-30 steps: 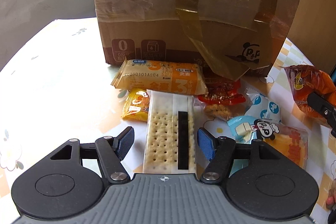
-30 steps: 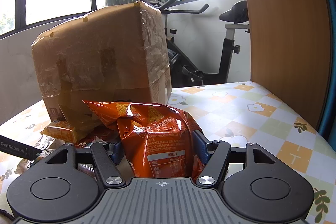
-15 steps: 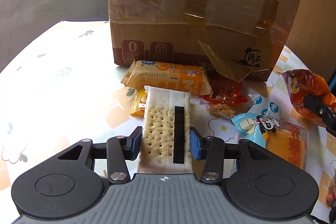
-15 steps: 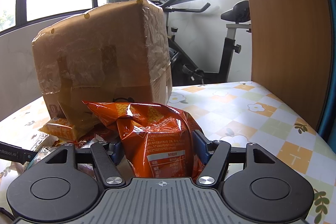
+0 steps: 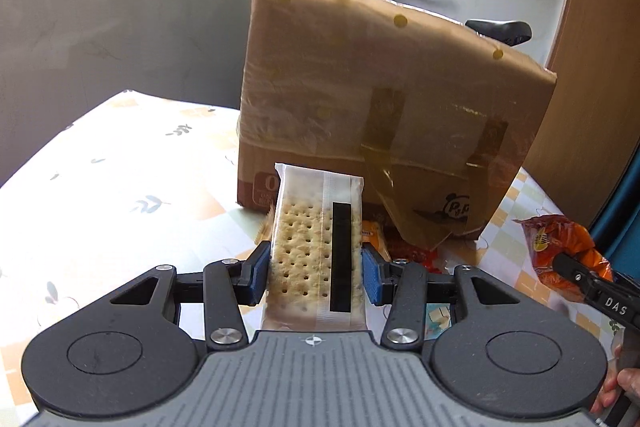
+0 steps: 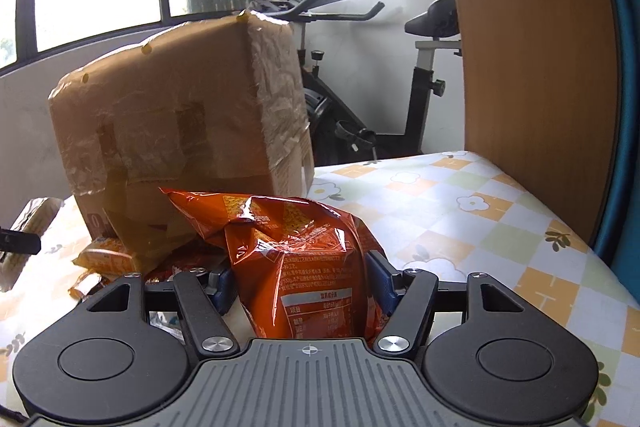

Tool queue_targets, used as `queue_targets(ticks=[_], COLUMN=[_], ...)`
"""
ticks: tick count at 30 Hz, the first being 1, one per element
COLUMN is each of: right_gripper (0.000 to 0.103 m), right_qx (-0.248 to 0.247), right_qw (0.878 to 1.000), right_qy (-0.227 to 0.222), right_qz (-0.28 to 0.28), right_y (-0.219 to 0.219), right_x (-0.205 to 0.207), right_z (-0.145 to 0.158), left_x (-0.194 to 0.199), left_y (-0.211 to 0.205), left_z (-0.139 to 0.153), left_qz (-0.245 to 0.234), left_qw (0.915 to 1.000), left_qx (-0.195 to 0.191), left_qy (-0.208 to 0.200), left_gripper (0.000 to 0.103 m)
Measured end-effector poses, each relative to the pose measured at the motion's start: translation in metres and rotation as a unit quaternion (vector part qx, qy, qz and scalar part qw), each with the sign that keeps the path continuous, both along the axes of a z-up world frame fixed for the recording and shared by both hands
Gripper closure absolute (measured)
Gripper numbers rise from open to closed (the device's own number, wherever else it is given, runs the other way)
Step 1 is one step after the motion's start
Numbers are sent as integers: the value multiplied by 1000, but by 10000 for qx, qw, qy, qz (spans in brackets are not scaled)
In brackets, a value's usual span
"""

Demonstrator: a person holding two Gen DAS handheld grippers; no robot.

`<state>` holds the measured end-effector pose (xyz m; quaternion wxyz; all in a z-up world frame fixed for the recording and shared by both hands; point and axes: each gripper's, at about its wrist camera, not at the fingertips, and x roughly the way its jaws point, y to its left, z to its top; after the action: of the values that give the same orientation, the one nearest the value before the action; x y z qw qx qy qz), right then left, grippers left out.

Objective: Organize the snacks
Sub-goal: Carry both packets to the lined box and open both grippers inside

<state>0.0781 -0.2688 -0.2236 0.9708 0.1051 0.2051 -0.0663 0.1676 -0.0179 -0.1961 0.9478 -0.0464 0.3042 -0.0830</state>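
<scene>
Closest to you, your left gripper has its blue fingers clamped on the sides of a clear-wrapped cracker pack. The pack stands up between them and looks clear of the desk, so I judge this pick as made.

Your right gripper is likewise closed on an orange chip bag, the pads pressing in on its crinkled sides. In the left view that same bag shows off to the right, held by the dark finger of the other tool.

So you have two snacks in hand, and neither has been put away yet.

Just beyond your fingers, more snacks lie loose on the desk at the foot of the cardboard box: an orange wrapped pack, something red beside it, and a pale packet low between the left tool's arms. These are what is left to sort, as far as I can tell.

Farther out stands the taped box itself. Its top is not visible from either view, so I cannot say whether it is open or whether anything is already inside. If it is the destination, most of the job is ahead of you.

Behind it is an exercise bike by the windows.
</scene>
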Motion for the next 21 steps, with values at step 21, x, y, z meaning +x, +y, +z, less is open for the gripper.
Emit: queue_targets(ticks=[21], right_gripper=[42], right_qx=[1206], right_qw=[9820], right_qy=[-1237], right_qz=[762], right_y=[-17], right_x=[124], right_z=[200], left_x=[56], left_y=[-9], left_z=[150], left_qz=[-519], left_qw=[9890], left_qx=[-179], left_qy=[-1376], left_gripper=[54])
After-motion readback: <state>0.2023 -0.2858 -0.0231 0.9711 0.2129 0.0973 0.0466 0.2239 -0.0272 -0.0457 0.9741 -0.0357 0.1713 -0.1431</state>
